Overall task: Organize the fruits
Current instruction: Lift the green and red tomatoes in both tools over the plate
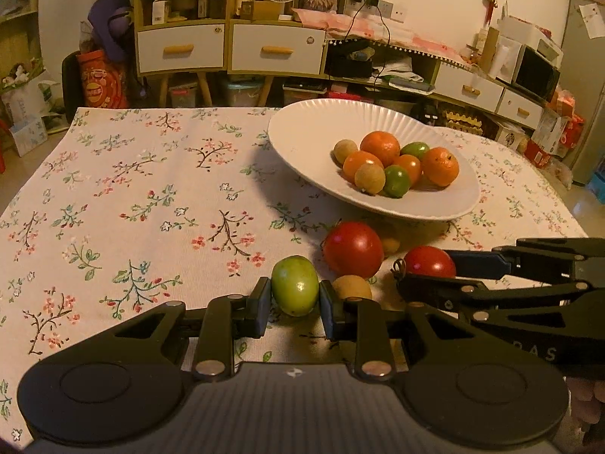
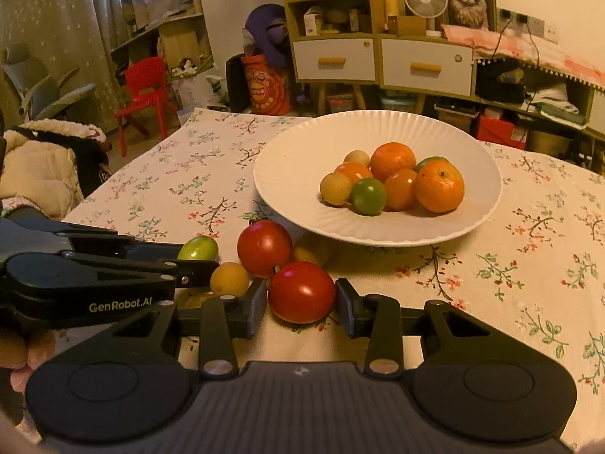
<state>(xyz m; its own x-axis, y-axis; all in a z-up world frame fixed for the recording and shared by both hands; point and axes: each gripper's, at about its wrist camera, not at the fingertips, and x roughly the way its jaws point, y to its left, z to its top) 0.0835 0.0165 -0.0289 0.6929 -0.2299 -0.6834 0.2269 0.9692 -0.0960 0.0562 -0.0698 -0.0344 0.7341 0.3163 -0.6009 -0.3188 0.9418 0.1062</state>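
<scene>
A white plate (image 1: pixel 302 128) (image 2: pixel 287 196) on the floral tablecloth holds several oranges, green fruits and small tan fruits. In front of it lie two red tomatoes and small yellow fruits. My left gripper (image 1: pixel 295 299) is shut on a green fruit (image 1: pixel 295 285), low over the cloth; this fruit also shows in the right wrist view (image 2: pixel 198 248). My right gripper (image 2: pixel 300 297) has its pads touching both sides of a red tomato (image 2: pixel 301 292) (image 1: pixel 430 262). The other tomato (image 1: pixel 353 248) (image 2: pixel 264 247) lies just behind. A yellow fruit (image 2: pixel 229 279) (image 1: pixel 351 286) lies between the two grippers.
The tablecloth (image 1: pixel 151 196) covers the table, with its far edge in front of a shelf unit with white drawers (image 1: pixel 181 47). A red chair (image 2: pixel 145 90) and a cushioned seat (image 2: pixel 41 166) stand at the left. A low cluttered bench (image 1: pixel 416 75) runs along the back wall.
</scene>
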